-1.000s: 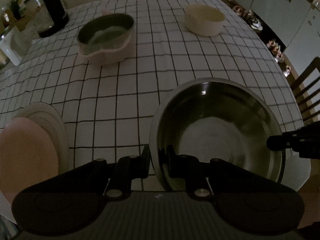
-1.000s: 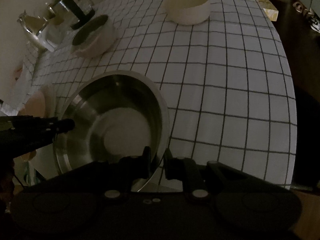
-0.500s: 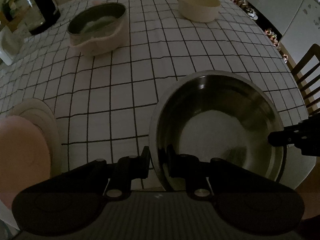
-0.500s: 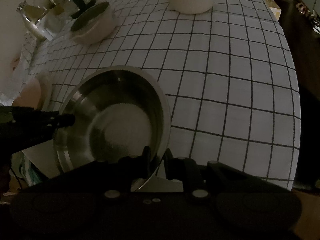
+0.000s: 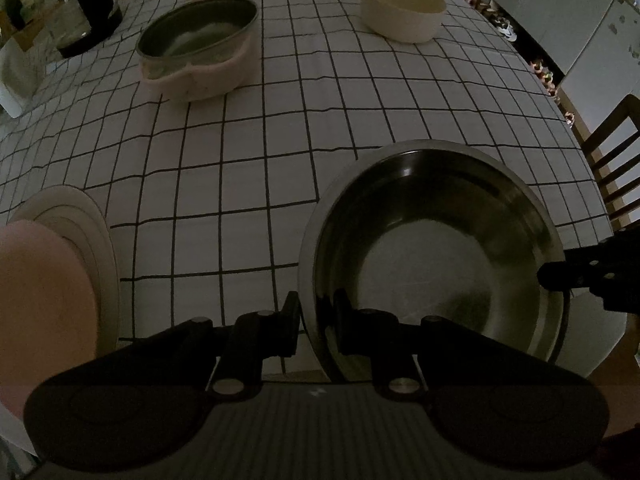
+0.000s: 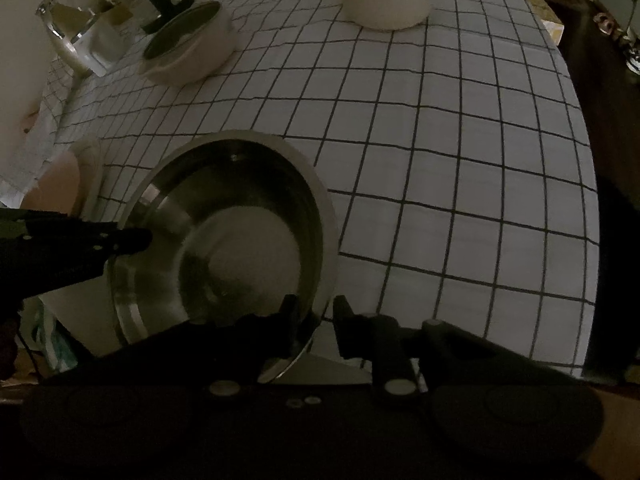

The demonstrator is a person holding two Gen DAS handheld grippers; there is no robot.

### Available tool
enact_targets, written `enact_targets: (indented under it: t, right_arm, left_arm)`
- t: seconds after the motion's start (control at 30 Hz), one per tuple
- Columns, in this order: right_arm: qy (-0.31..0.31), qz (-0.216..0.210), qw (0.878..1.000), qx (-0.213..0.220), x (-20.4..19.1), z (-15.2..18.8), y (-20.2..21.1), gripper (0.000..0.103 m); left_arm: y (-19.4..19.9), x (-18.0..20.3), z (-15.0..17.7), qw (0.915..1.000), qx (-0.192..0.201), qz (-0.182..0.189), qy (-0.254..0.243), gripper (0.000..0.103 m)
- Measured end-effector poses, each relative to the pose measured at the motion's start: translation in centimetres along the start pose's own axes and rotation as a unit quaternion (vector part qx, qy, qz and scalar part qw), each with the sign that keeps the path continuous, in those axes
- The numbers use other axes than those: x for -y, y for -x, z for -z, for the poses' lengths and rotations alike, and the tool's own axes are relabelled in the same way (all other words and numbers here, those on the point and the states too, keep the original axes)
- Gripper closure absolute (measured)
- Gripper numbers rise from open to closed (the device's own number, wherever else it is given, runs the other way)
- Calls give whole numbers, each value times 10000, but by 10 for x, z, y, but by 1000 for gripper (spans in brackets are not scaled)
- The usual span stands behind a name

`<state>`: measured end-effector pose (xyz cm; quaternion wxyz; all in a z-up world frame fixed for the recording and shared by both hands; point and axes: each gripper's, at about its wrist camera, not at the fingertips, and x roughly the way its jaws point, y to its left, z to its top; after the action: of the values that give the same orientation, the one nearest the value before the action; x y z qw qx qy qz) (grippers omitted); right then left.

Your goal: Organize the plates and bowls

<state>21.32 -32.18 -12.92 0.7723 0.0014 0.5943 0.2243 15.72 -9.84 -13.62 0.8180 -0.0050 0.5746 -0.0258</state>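
Note:
A wide steel bowl (image 5: 432, 264) sits at the near edge of the checked tablecloth (image 5: 248, 168). My left gripper (image 5: 316, 308) is shut on its near-left rim, one finger inside and one outside. In the right wrist view the same bowl (image 6: 240, 248) has its near-right rim between the jaws of my right gripper (image 6: 314, 310). Those jaws are opening, and a sliver of cloth shows between the outer finger (image 6: 344, 316) and the rim. Each gripper also shows across the bowl in the other's view: the right gripper (image 5: 548, 276) and the left gripper (image 6: 136, 240).
A pink bowl with a metal insert (image 5: 196, 44) and a cream bowl (image 5: 402, 10) stand at the far side. A white plate (image 5: 76, 224) and a pink plate (image 5: 40, 292) lie at the near left. Dark canister (image 5: 92, 4) far left, wooden chair (image 5: 616, 160) on the right.
The right gripper's fingers stand a little wider apart around the rim than before. The bowl and the left gripper have hardly moved.

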Motion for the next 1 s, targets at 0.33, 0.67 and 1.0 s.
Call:
enact_targets:
  t: [0.33, 0.67, 1.0]
  right_arm:
    - [30, 116, 9995, 296, 1, -5, 22, 72]
    - [204, 139, 9976, 645, -18, -28, 42, 66]
    - [326, 215, 9924, 1168, -52, -59, 63, 53]
  left_arm:
    - [17, -8, -3, 9997, 232, -9, -43, 79]
    - [47, -25, -21, 9974, 707, 115, 127, 72]
    - [82, -45, -46, 9901, 1397, 96, 15, 50]
